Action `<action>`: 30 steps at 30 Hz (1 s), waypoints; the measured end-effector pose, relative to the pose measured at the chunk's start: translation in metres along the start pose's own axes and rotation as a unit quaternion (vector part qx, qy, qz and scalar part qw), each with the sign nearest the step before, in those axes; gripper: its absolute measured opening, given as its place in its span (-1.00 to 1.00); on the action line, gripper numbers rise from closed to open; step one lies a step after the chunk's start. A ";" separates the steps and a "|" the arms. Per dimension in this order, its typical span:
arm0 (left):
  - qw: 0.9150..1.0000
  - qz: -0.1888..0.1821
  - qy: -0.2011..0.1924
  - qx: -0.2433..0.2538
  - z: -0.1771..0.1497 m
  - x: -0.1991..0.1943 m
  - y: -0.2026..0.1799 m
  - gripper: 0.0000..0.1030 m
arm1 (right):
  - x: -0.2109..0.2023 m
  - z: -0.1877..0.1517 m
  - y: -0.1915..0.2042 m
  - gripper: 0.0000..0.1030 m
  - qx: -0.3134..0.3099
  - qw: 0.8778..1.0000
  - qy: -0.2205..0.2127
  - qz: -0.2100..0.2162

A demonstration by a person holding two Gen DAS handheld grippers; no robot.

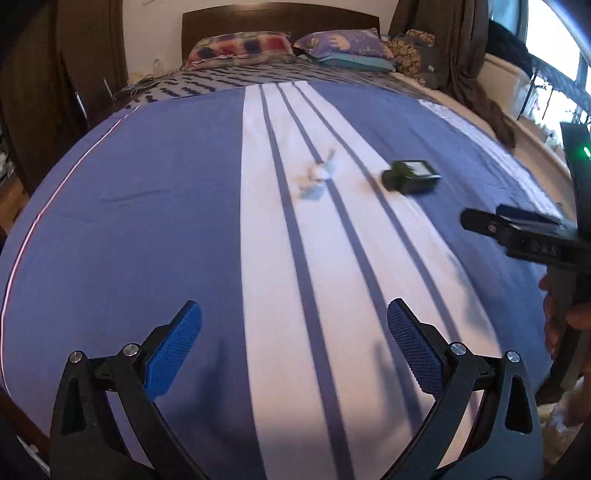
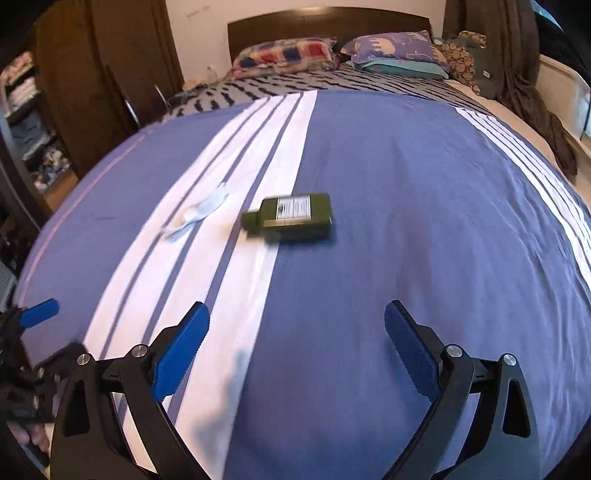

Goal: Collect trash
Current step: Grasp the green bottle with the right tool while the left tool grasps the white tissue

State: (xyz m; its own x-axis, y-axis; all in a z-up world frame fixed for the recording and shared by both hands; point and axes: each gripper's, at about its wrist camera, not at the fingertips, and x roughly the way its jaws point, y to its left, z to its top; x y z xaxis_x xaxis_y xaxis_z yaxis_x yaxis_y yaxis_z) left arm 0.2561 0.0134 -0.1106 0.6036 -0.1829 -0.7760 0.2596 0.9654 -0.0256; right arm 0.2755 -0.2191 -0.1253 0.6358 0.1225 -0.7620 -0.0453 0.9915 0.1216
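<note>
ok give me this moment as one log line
phase: approach | left gripper: open, empty | right gripper: open, empty | green bottle: lying on bedspread | crumpled wrapper: beside bottle, untouched

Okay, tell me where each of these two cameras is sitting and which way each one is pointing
Left wrist view: sits on the left gripper, above the foot of the bed, facing the headboard; its open blue fingers show below, the right gripper's body and a hand at right.
Right wrist view: sits on the right gripper, facing the same way; its open fingers show, with part of the left gripper at far left.
Shared: the striped blue bedspread, the green bottle lying on its side, crumpled paper and pillows.
</note>
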 end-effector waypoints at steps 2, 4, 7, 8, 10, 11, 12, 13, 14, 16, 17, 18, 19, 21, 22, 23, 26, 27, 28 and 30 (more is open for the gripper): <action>1.000 0.001 0.003 0.007 0.010 0.012 0.002 0.85 | 0.020 0.011 0.006 0.86 0.001 1.000 0.012 0.004; 1.000 0.003 0.004 0.013 0.017 0.022 0.002 0.85 | 0.037 0.020 0.011 0.86 0.003 1.000 0.020 0.007; 1.000 0.000 0.004 0.021 0.028 0.035 0.000 0.85 | 0.058 0.032 0.017 0.86 0.000 1.000 0.023 -0.009; 1.000 0.000 0.004 0.021 0.032 0.039 0.000 0.85 | 0.061 0.033 0.017 0.86 0.003 1.000 0.026 -0.010; 1.000 -0.001 0.004 0.022 0.038 0.046 0.000 0.85 | 0.068 0.038 0.015 0.86 0.008 0.999 0.031 -0.020; 1.000 -0.004 0.005 0.021 0.042 0.050 0.001 0.85 | 0.071 0.040 0.014 0.86 0.011 0.999 0.034 -0.022; 1.000 -0.006 0.006 0.020 0.046 0.054 0.000 0.85 | 0.072 0.040 0.013 0.84 0.014 0.999 0.034 -0.020; 1.000 -0.007 0.007 0.019 0.049 0.058 0.000 0.85 | 0.074 0.041 0.011 0.83 0.019 0.999 0.033 -0.015; 1.000 -0.009 0.008 0.019 0.053 0.062 0.000 0.85 | 0.074 0.042 0.008 0.71 0.024 0.999 0.030 -0.009; 1.000 -0.007 0.008 0.019 0.059 0.070 0.000 0.85 | 0.077 0.044 0.003 0.66 0.027 0.999 0.027 -0.001; 1.000 -0.009 0.009 0.016 0.065 0.077 0.000 0.85 | 0.078 0.045 0.001 0.66 0.028 0.999 0.025 0.001; 1.000 -0.011 0.010 0.013 0.068 0.082 0.000 0.85 | 0.077 0.046 -0.002 0.66 0.029 0.999 0.025 0.001; 1.000 -0.013 0.011 0.011 0.071 0.086 0.000 0.85 | 0.078 0.048 -0.003 0.66 0.031 0.999 0.024 0.001; 1.000 -0.014 0.009 0.009 0.081 0.097 -0.001 0.83 | 0.077 0.051 -0.010 0.66 0.038 0.999 0.019 -0.001; 1.000 -0.011 0.007 0.013 0.087 0.103 -0.003 0.82 | 0.076 0.052 -0.012 0.66 0.038 0.999 0.016 -0.004; 1.000 -0.009 0.008 0.015 0.091 0.108 -0.005 0.73 | 0.075 0.053 -0.015 0.66 0.039 0.999 0.016 -0.008; 0.999 -0.016 0.020 0.021 0.101 0.125 -0.011 0.36 | 0.072 0.053 -0.023 0.66 0.044 0.999 0.017 -0.013; 0.999 -0.018 0.025 0.021 0.103 0.130 -0.013 0.23 | 0.071 0.052 -0.025 0.66 0.045 0.999 0.017 -0.014; 0.999 -0.015 0.024 0.026 0.103 0.132 -0.017 0.18 | 0.069 0.051 -0.026 0.66 0.044 0.999 0.018 -0.017; 0.999 -0.021 0.021 0.033 0.103 0.130 -0.024 -0.27 | 0.065 0.047 -0.028 0.66 0.044 0.999 0.019 -0.021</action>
State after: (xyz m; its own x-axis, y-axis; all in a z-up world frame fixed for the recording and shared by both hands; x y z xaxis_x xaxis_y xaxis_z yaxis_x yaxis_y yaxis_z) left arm 0.4057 -0.0521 -0.1460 0.5592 -0.2142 -0.8009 0.3345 0.9422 -0.0184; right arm 0.3549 -0.2409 -0.1483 0.6063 0.0837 -0.7908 0.0504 0.9884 0.1433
